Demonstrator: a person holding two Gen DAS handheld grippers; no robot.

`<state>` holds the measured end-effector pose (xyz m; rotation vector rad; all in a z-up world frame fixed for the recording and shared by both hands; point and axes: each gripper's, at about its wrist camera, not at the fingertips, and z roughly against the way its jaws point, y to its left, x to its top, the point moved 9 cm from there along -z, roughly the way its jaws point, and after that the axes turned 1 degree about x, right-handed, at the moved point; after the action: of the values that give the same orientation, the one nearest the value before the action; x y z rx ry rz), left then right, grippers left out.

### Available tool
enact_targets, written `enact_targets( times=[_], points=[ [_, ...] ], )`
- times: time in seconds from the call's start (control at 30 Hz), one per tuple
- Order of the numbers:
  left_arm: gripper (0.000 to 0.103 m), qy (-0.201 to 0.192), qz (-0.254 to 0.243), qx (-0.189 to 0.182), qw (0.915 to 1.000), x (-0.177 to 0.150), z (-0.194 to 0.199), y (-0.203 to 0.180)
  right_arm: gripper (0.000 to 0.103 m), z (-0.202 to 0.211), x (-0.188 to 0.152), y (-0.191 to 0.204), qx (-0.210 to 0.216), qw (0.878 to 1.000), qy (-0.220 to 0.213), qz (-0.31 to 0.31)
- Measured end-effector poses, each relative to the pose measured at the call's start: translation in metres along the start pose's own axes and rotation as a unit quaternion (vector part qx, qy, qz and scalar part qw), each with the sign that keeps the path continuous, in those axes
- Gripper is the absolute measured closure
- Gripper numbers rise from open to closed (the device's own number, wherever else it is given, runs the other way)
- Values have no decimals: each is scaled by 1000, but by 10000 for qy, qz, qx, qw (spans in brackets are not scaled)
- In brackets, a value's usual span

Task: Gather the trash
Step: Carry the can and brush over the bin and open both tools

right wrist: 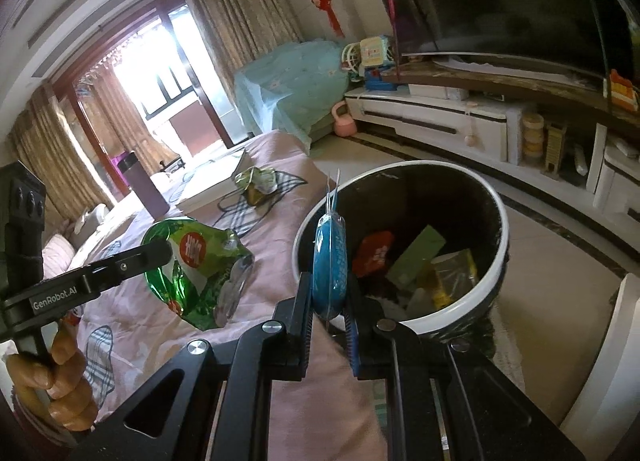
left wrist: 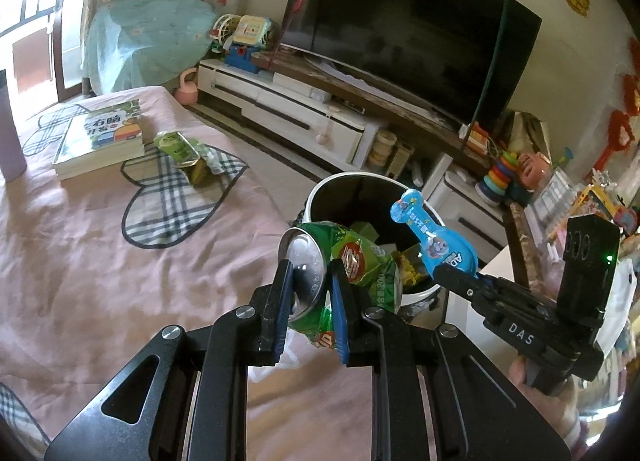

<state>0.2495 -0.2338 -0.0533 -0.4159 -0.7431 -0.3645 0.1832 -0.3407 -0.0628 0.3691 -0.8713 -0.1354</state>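
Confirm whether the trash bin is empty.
No: the trash bin already holds a red packet and a green wrapper.

The bin (left wrist: 320, 197) has its near wall hidden behind the crushed can (left wrist: 344, 261); the purple cup (left wrist: 10, 133) is cut off at the left edge; the book (left wrist: 104, 137) cover's print is too small to read.

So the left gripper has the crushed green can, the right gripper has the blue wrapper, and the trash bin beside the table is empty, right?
Not quite: the trash bin is not empty. The right wrist view shows red, green and yellow packaging lying inside. The rest stands: the left gripper holds the crushed green can and the right gripper holds the blue wrapper.
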Motion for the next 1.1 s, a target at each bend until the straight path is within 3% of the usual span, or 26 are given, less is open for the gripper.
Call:
enact_targets(
  times=[1.1],
  points=[
    [86,114,-243,27,9996,32,-63,-46,89,-2,21,-53,-282,9993,-59,-221]
  ],
)
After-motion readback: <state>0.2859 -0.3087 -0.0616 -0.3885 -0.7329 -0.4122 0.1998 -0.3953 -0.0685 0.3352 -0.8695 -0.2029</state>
